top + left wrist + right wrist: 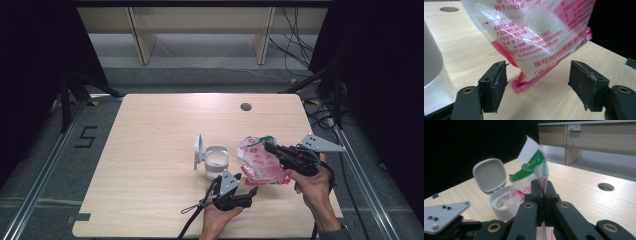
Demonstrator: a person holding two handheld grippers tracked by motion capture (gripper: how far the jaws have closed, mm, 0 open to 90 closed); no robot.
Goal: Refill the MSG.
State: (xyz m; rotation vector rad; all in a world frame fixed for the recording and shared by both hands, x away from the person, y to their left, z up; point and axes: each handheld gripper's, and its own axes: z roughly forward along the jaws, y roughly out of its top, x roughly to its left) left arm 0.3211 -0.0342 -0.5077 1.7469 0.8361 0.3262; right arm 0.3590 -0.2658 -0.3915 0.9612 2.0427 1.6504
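On the pale wooden worktop [150, 150], a white plastic container with a hinged lid [216, 162] sits near the middle — its lid stands open on the left side. Just to its right is the pink-and-white printed plastic bag of white powder [260, 162], tilted, its lower corner touching the worktop. The right claw [270, 148] comes in from the right and pinches the bag's upper end. The left claw [248, 192] lies in front of the container — jaws parted either side of the bag's lower corner, not touching it. A round cable hole [245, 106] lies behind, toward the far edge.
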